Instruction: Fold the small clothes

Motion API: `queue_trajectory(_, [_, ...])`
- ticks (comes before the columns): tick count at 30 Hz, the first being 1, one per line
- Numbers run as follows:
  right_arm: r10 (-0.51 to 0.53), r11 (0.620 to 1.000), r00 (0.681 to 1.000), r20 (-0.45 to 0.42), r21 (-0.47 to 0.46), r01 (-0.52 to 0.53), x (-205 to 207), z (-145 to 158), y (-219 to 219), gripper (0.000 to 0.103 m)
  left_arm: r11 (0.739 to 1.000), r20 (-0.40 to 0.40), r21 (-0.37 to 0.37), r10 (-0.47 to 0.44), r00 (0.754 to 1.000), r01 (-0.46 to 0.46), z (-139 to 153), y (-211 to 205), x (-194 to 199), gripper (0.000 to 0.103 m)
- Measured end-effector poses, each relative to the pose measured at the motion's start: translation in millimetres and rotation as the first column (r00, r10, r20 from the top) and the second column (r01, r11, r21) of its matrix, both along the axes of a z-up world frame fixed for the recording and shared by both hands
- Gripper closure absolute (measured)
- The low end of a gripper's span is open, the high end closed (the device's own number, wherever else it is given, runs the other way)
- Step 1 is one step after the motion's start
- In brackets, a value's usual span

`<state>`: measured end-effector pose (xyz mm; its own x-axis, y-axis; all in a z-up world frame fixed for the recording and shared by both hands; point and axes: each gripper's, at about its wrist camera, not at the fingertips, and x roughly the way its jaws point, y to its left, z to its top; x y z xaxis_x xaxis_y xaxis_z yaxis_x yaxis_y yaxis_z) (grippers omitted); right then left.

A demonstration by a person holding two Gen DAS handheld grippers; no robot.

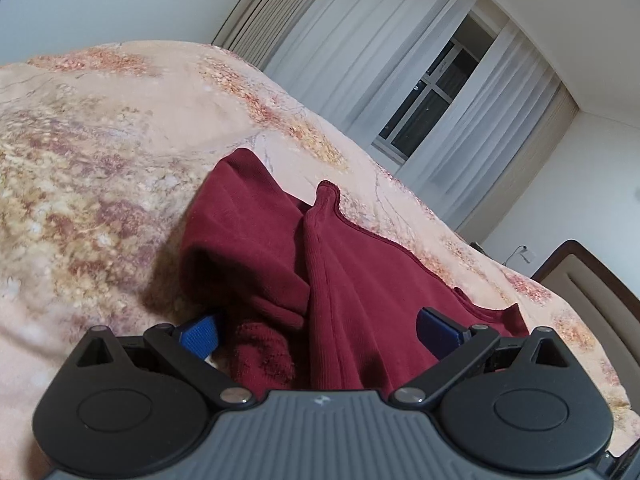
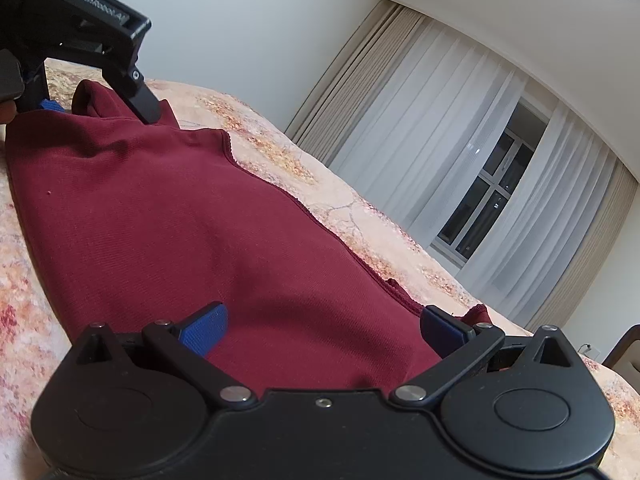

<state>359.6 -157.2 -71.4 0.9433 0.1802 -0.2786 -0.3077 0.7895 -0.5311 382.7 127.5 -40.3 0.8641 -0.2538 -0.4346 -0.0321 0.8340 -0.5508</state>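
Note:
A dark red garment (image 1: 320, 256) lies bunched on a floral bedspread (image 1: 100, 152). My left gripper (image 1: 318, 330) is open, its blue pads (image 1: 200, 334) spread either side of the rumpled near edge of the cloth. In the right wrist view the same garment (image 2: 180, 220) spreads flatter, its hemmed edge running diagonally. My right gripper (image 2: 322, 330) is open, low over the near end of the cloth, jaws wide apart. The left gripper (image 2: 80, 40) shows at the top left, over the far end of the garment.
The bedspread (image 2: 360, 216) runs on to the far edge of the bed. White curtains (image 1: 420, 80) and a dark window (image 2: 492, 200) stand behind. A padded headboard (image 1: 592, 280) is at the right.

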Motion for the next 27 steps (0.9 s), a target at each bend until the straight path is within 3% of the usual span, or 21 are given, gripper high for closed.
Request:
queue_trajectory(2, [0.000,1.000,1.000,0.003,0.001,0.000,-0.4,0.0,0.1,0.001,1.000,-0.007,0.008,0.028,1.000,-0.028,-0.3,-1.8,-0.4,0.014])
queue_trajectory(5, [-0.002,1.000,1.000,0.025,0.000,0.002,-4.3,-0.8,0.5,0.001,0.998,-0.041,-0.020,0.056,0.998,-0.057,0.1,0.1,3.0,0.053])
queue_trajectory(6, [-0.004,1.000,0.999,0.036,0.000,0.004,-6.2,-1.3,0.5,0.001,0.997,-0.055,-0.040,0.057,0.997,-0.060,-0.4,2.8,5.2,0.060])
queue_trajectory(8, [-0.008,1.000,0.998,0.056,0.003,0.008,-9.4,-1.0,-0.1,0.001,0.995,-0.064,-0.076,0.061,0.996,-0.066,-0.7,5.9,8.9,0.063])
queue_trajectory(9, [-0.012,1.000,0.998,0.063,0.011,0.012,-10.4,0.7,-1.5,0.001,0.994,-0.058,-0.081,0.062,0.996,-0.067,0.2,5.6,9.7,0.072])
queue_trajectory(11, [-0.027,0.999,0.998,0.057,0.022,0.026,-9.5,7.0,-5.4,0.001,0.997,-0.050,-0.058,0.057,0.997,-0.060,5.5,1.4,11.1,0.076])
queue_trajectory(14, [-0.037,0.998,0.998,0.043,0.049,0.035,-6.0,25.9,-22.1,0.001,0.999,-0.063,0.035,0.042,0.997,-0.040,23.0,-13.8,17.6,0.079])
queue_trajectory(20, [-0.111,0.992,0.993,0.045,0.057,0.108,-6.0,58.8,-86.1,0.001,0.982,-0.010,0.178,-0.059,0.998,0.060,78.1,-60.6,38.0,0.081])
queue_trajectory(24, [-0.173,0.984,0.985,0.024,0.048,0.172,-20.6,64.8,-138.5,0.001,0.951,0.016,0.263,-0.172,0.985,0.162,116.4,-119.9,54.8,0.081])
queue_trajectory(27, [-0.232,0.971,0.973,0.003,0.057,0.231,-35.0,63.8,-174.5,0.001,0.908,0.022,0.343,-0.263,0.964,0.240,140.2,-179.9,69.0,0.081])
